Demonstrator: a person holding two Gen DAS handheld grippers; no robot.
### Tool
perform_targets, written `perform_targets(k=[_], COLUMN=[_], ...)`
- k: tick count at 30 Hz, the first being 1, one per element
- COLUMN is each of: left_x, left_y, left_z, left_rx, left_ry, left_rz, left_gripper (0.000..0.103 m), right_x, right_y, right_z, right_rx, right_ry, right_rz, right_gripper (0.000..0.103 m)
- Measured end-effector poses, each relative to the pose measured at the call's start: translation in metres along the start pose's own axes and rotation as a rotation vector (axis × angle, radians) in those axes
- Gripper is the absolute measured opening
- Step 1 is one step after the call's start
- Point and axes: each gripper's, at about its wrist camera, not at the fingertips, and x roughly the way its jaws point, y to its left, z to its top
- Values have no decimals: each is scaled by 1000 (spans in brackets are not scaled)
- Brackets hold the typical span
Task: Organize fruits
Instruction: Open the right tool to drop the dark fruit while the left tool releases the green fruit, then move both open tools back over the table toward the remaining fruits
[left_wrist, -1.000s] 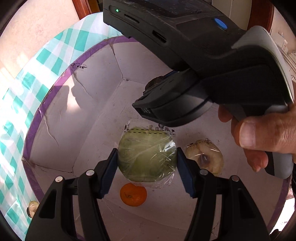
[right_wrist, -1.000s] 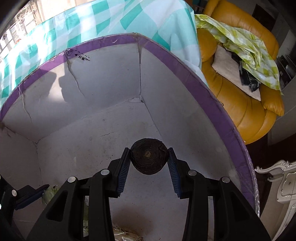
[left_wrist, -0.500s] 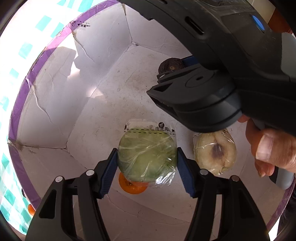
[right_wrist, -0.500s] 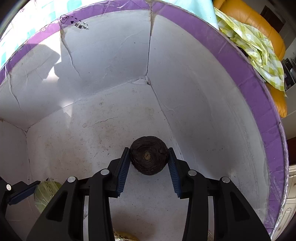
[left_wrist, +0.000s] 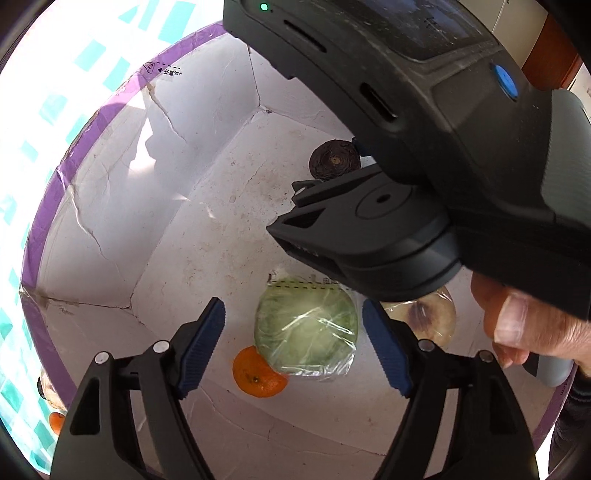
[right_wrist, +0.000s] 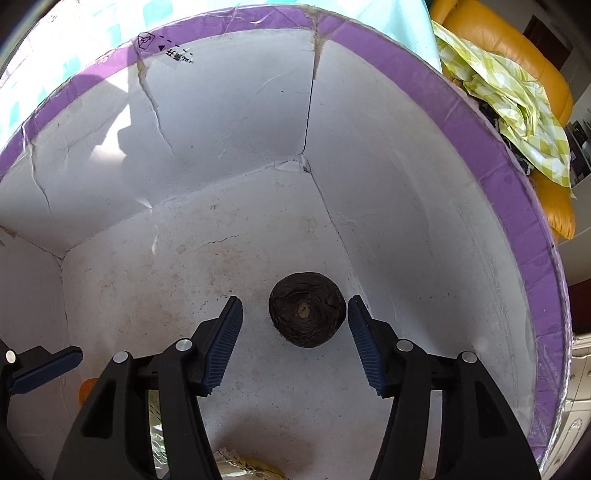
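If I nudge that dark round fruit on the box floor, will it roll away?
Probably. The dark round fruit looks nearly spherical and sits free on the box floor, so a push could send it toward the nearby wall. Its rough, wrinkled skin suggests a fair grip, not slippery. The right gripper is opening around it, fingers clear.

The box (right_wrist: 229, 122) looks like white card, dull and cracked. Shiny clear plastic wraps the green fruit (left_wrist: 306, 328). The dark fruit (right_wrist: 306, 314) looks rough.

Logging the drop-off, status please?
Both jaws opening: left gripper around wrapped green fruit, right gripper around dark fruit. Both inside box. Nothing blocking.
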Motion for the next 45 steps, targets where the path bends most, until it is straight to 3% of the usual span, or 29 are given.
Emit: perform_targets(k=[9,17,30,34,37,41,45], left_x=[-11,-15,-33,-42,-48,-53,-59], left_y=[2,13,18,18,29,30,23], left_z=[-4,-9,3,-1,-4,-21,-27], left_rx=[-2,-39,25,46,47,46,20], left_ry=[-57,-82,-206,-256,-333,-432,-553], left_rz=[29,26,103,107,100,107,110], left_gripper=[79,78,78,82,96,98,98], right_x=[-20,-23,-41,-48,-54,-69,-89], right_y=[6,12,-7,-16,-25,-29,-40], right_z=[-2,-5,-13,-13,-11,-14,-19], right_rx=[14,26,180,231,260,291,353], right_ry=[-64,-89,-160,-195,-225,-295,-391], right_rz=[15,-19,18,27,51,35,80], right_gripper=[75,82,86,86,86,86,86])
